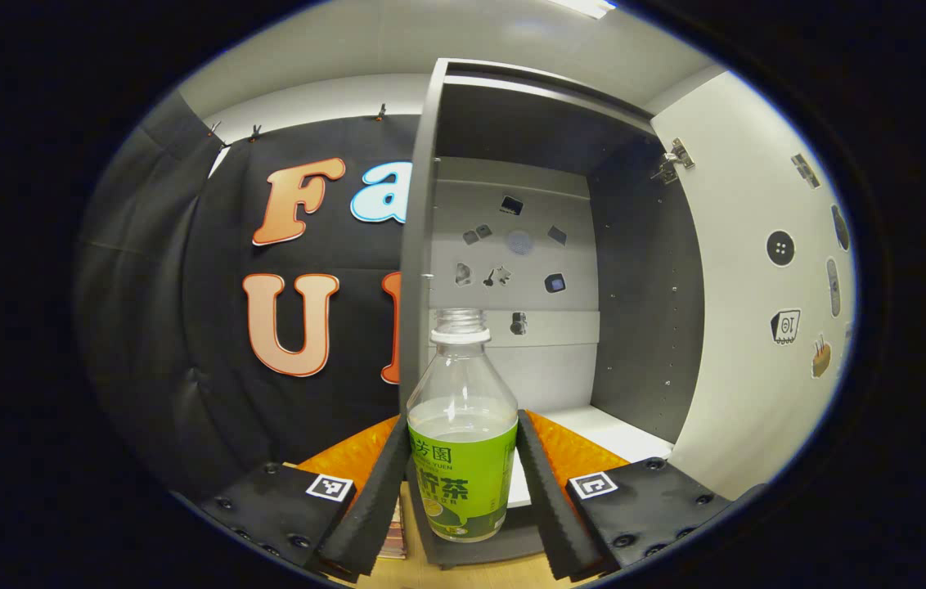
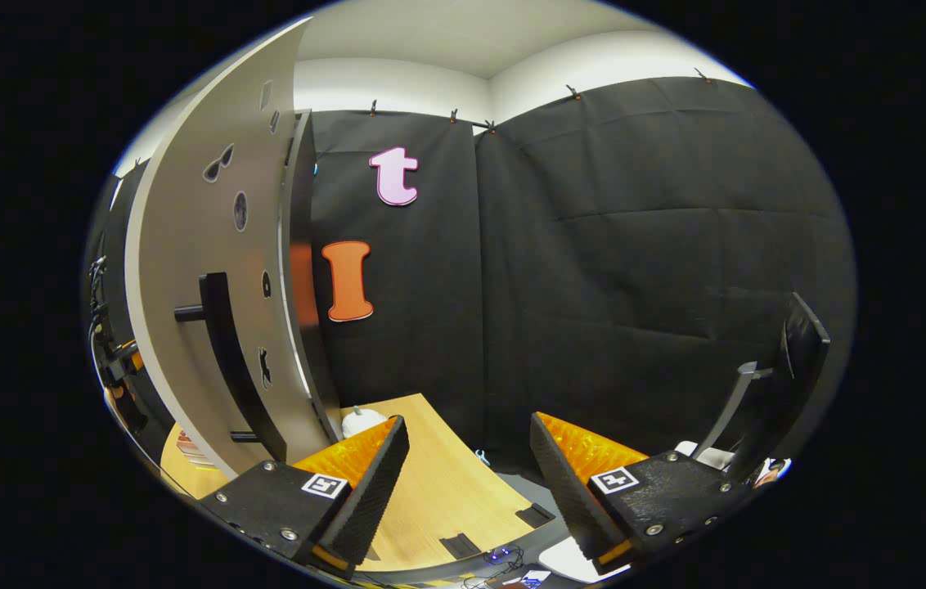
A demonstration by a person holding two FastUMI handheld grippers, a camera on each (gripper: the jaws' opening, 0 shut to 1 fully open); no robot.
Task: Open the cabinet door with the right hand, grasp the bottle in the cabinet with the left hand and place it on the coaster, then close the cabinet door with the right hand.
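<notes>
- The tea bottle (image 1: 463, 425) has a green label, no cap on top and some liquid in it. It stands upright between the two fingers of the left gripper (image 1: 461, 491), just in front of the open cabinet (image 1: 561, 245).
- Both fingers of the left gripper look pressed on the sides of the green label, so the gripper is pinching the bottle.
- I cannot tell if the bottle's bottom rests on the cabinet's front edge or hangs just above it.
- The cabinet door (image 1: 757, 286) is swung wide open to the right of the bottle. It has little stickers on its inner side.
- In the right gripper view, the right gripper (image 2: 467, 483) has its fingers spread wide with nothing between them. It hovers over the wooden table (image 2: 438, 491).
- The door's long dark handle (image 2: 226, 360) is off to that gripper's left, near but not touching.
- I think the step now is carrying the bottle to the coaster.
- To do it well, keep the bottle straight up, since it has no cap and could spill.
- Hold it tight but don't squash it, because thin plastic bends.
- Move slowly and keep it clear of the cabinet's side wall.
</notes>
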